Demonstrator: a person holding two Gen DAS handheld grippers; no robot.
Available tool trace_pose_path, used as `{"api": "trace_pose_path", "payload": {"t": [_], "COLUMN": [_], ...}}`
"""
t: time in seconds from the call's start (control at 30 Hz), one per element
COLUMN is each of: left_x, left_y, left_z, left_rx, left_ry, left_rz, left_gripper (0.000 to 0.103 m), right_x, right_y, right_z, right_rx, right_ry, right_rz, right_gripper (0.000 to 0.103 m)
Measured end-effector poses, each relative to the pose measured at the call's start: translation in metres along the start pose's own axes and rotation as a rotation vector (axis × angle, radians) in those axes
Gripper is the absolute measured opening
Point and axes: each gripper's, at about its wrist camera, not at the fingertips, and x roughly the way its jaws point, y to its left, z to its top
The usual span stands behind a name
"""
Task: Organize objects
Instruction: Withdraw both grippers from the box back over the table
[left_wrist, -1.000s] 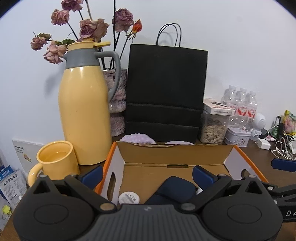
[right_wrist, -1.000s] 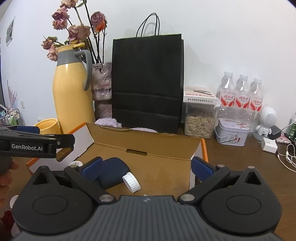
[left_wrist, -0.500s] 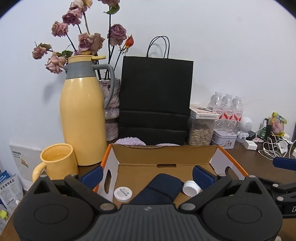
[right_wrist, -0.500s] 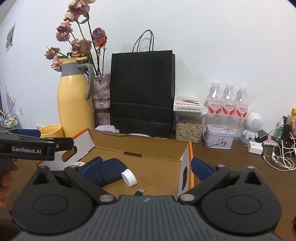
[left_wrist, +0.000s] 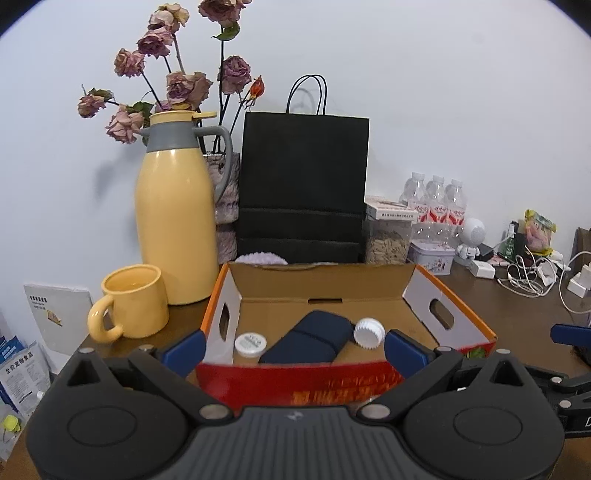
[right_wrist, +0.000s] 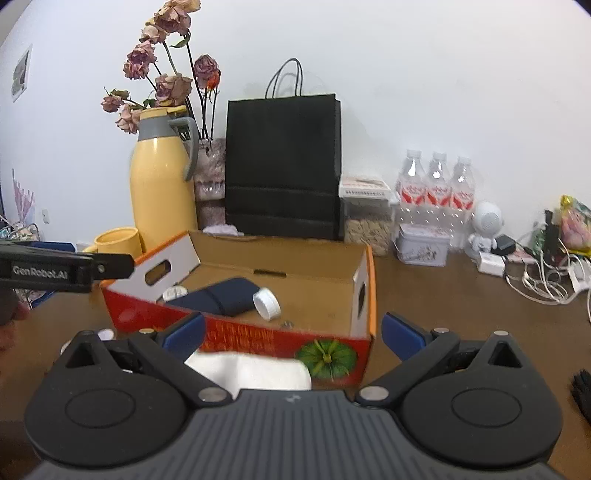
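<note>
Three items, a navy pouch (left_wrist: 310, 341), a white cap (left_wrist: 368, 331) and a small round tin (left_wrist: 250, 344), already lay inside the cardboard box (left_wrist: 373, 286). Both the left gripper (left_wrist: 293, 349) and right gripper (right_wrist: 291, 332) hung with jaws spread and empty; a white object (right_wrist: 251, 371) outside the box apparently remained.

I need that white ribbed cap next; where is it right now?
The white ribbed cap lies inside the cardboard box, right of centre in the left wrist view, against the dark blue pouch.
</note>
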Motion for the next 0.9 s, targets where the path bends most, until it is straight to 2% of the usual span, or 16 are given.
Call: {"api": "trace_pose_path", "payload": {"t": [0.4, 0.63, 0.9], "left_x": [-0.037, -0.058, -0.077], "left_y": [0.007, 0.013, 0.025], "left_z": [-0.036, -0.054, -0.076], "left_rx": [0.025, 0.014, 0.017], "left_ry": [0.024, 0.041, 0.064], "left_rz": [-0.011, 0.001, 0.024], "left_gripper": [0.103, 0.103, 0.103], "right_x": [-0.036, -0.057, -0.064], "right_y": [0.006, 0.011, 0.013], "right_z": [-0.045, -0.062, -0.082], "right_rx": [-0.016, 0.000, -0.014], "right_ry": [0.058, 0.040, 0.089], "right_rz": [-0.004, 0.004, 0.005], "right_gripper": [0.103, 0.103, 0.103]}}
